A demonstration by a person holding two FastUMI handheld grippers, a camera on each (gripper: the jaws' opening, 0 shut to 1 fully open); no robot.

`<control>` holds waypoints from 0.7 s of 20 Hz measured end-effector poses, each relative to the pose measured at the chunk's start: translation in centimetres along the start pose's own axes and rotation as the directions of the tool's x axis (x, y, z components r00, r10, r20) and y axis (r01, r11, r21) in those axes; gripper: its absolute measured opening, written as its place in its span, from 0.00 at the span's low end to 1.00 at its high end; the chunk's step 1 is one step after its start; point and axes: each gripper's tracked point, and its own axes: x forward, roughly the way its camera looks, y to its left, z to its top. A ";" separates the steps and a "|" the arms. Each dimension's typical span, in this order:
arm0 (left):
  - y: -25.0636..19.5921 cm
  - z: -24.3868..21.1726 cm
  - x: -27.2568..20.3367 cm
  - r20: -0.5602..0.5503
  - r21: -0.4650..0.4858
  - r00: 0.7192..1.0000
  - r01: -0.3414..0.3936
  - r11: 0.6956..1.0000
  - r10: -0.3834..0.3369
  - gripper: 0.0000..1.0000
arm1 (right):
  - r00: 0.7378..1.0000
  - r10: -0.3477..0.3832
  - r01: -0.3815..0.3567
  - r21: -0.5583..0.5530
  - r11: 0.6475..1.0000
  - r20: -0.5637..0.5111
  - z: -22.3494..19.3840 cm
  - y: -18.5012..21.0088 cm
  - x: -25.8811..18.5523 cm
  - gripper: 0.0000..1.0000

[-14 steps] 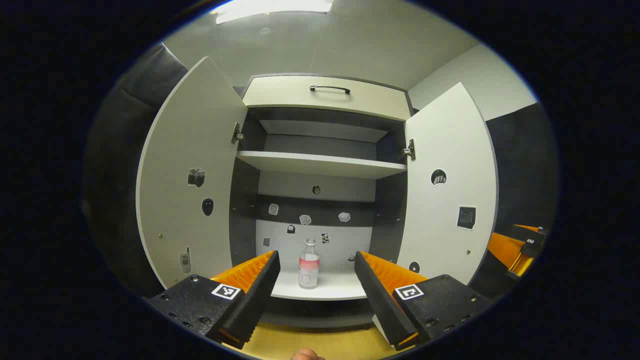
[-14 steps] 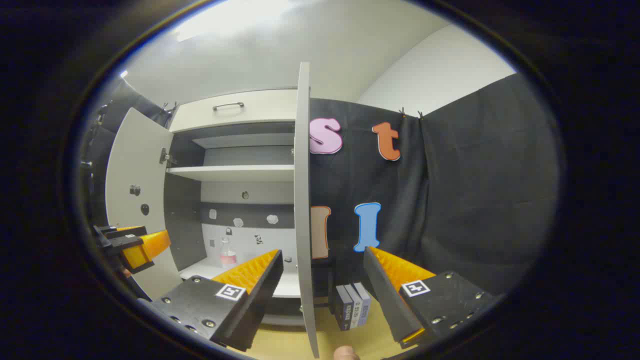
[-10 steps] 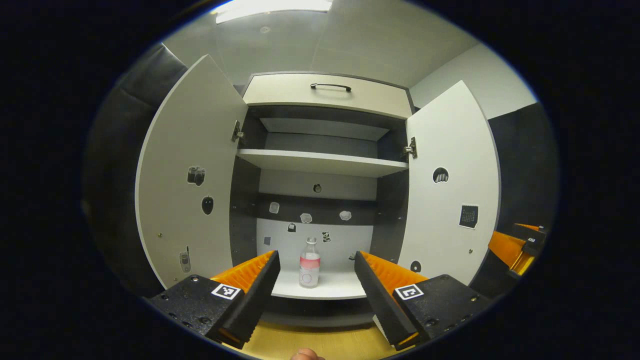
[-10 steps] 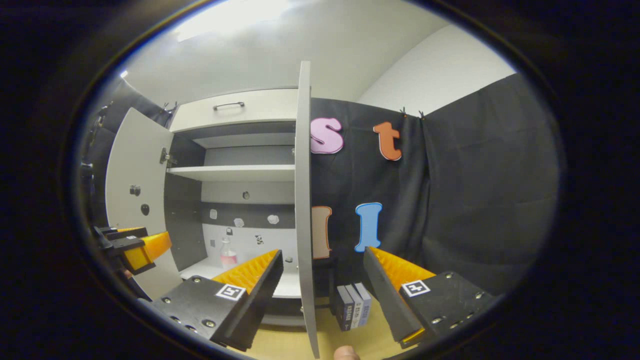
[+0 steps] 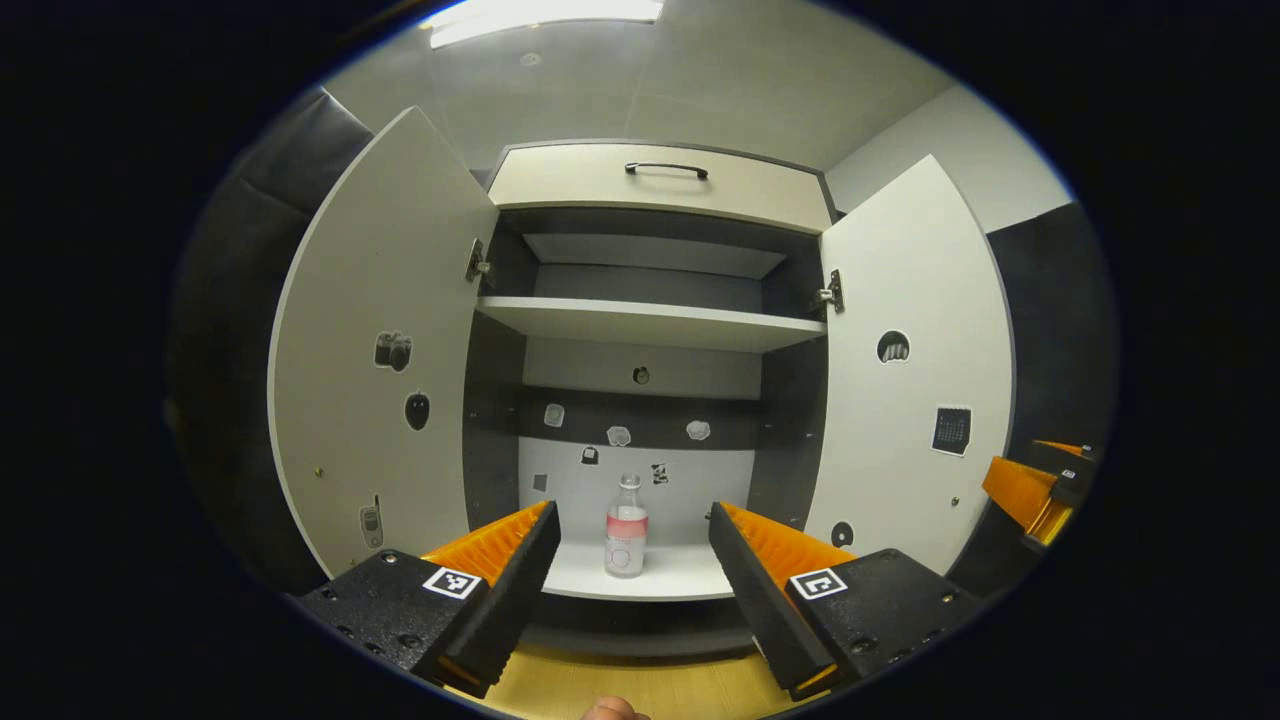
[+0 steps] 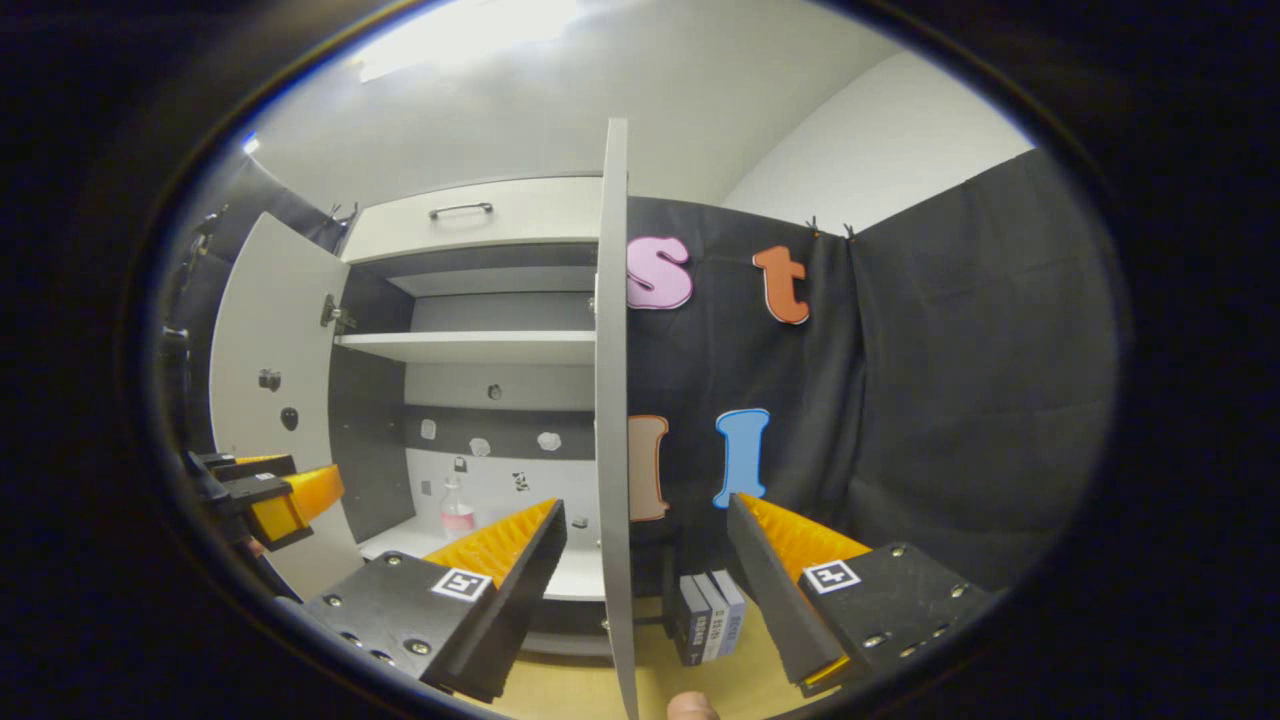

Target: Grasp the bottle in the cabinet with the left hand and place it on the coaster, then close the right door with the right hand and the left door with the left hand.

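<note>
Left tongs [image 5: 632,525] apart, holding nothing, aimed at the cabinet [image 5: 650,190]. Bottle [image 5: 626,526] stands upright on the bottom shelf [image 5: 680,575], framed between the fingers but well behind them, untouched. Left door [image 5: 375,350] and right door [image 5: 915,370] both wide open. Right tongs [image 6: 648,525] apart too, empty, with the right door's edge [image 6: 610,400] seen between the fingers. Small boxes [image 6: 708,615] stand on the desk [image 6: 560,695] beside that door. Left tongs also at far left of right gripper view [image 6: 265,490].
</note>
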 end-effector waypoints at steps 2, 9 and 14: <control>0.3 -0.2 0.1 -0.005 0.001 1.000 -0.005 1.000 0.005 0.96 | 1.000 0.003 -0.003 -0.006 1.000 -0.003 0.0 0.2 0.1 0.98; 1.2 -0.3 0.7 -0.012 0.015 1.000 -0.018 1.000 0.018 0.96 | 1.000 0.013 -0.013 -0.001 1.000 -0.006 0.1 0.9 0.2 0.98; 1.9 -1.0 1.6 -0.037 0.039 0.999 -0.028 0.999 0.030 0.96 | 1.000 0.011 -0.011 0.001 1.000 -0.019 -0.4 0.8 0.6 0.98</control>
